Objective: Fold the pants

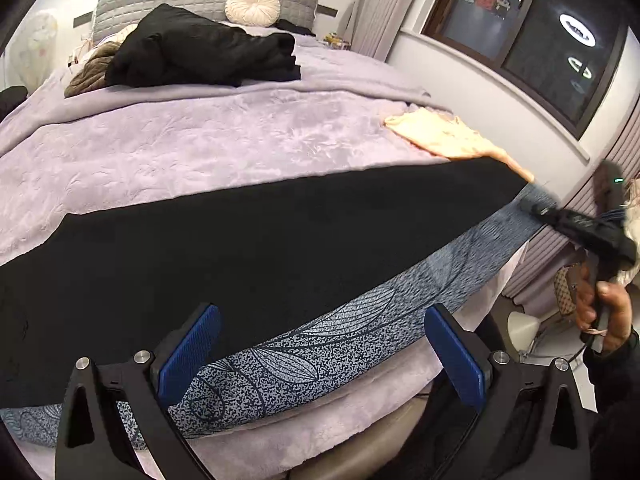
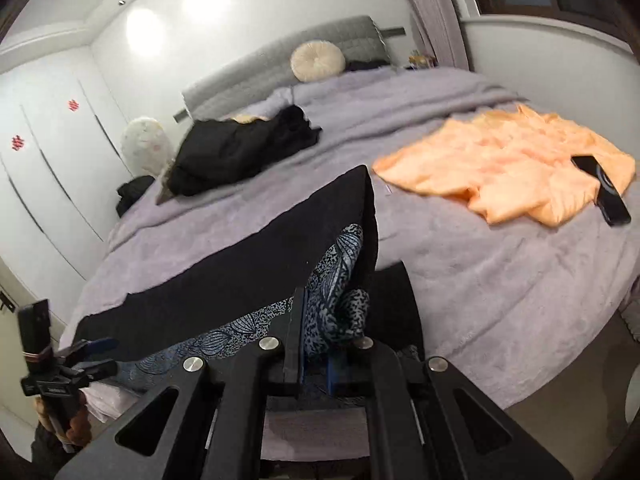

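Observation:
The pants [image 1: 280, 248] lie stretched across the near edge of the bed: black inside fabric uppermost, blue-grey leaf-patterned fabric [image 1: 320, 344] along the front. My left gripper [image 1: 320, 356] is open, its blue pads either side of the patterned edge, holding nothing. My right gripper [image 2: 324, 340] is shut on the patterned end of the pants [image 2: 340, 280], lifted so the black layer [image 2: 248, 256] drapes over. The right gripper also shows in the left wrist view [image 1: 576, 224], at the pants' far right end. The left gripper shows in the right wrist view [image 2: 92, 356].
The bed [image 1: 200, 148] has a lilac plush cover. A heap of black clothes [image 1: 200, 52] and a round cream cushion [image 1: 252, 6] lie near the headboard. An orange garment [image 2: 508, 164] with a black phone [image 2: 600, 188] on it lies to the right. White wardrobes [image 2: 48, 168] stand left.

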Tool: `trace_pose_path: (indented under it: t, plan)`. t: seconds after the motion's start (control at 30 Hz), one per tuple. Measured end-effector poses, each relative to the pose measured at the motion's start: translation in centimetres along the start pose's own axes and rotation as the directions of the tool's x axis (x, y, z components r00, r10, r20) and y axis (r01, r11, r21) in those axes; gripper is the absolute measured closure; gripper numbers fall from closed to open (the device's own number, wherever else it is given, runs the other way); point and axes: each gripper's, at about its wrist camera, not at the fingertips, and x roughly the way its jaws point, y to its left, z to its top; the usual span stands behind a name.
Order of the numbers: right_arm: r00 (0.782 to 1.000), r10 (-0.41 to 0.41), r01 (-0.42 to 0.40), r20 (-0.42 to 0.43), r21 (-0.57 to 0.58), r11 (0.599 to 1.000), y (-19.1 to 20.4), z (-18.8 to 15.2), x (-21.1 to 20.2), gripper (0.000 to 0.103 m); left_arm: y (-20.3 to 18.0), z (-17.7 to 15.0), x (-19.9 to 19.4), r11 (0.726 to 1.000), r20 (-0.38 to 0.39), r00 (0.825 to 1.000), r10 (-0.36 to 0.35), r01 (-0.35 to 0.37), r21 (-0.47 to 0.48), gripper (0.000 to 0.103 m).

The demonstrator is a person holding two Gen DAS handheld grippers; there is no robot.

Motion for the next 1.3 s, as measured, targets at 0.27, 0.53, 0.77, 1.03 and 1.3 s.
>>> trace_pose_path:
  t: [0.27,0.53,0.77,1.03,1.3]
  plan:
    - [0.981,-0.153,0.147,-0.122,-0.058,0.987,-2.7,-3.2,7.2,0.094,2.4,-0.8,1.2,0.992,-0.052,0.995,0.083,-0.088,-0.086,0.001]
    - [0.962,-0.241,0.262,0.131,-0.184,0.947,3.4,0.0,1.2,0.047,5.3,-0.5,3.2,0.946,-0.068,0.979,0.191,-0.202,-0.255,0.001]
    - [0.988,0.02,-0.087,-0.155,-0.441,0.894,14.8,-5.9,10.8,0.026,2.8,-1.6,5.5,0.936,-0.118,0.94,0.321,-0.334,-0.116,0.001]
    - [0.981,-0.102,0.018,-0.162,-0.455,0.89,9.8,-6.2,11.5,0.022,7.2,-4.2,0.9,0.887,-0.088,0.907,0.413,-0.422,-0.187,0.001]
    - [0.988,-0.042,-0.028,-0.147,-0.442,0.897,12.8,-5.8,9.2,0.02,-0.3,-1.2,5.4,0.964,-0.077,0.962,0.26,-0.263,-0.032,0.001]
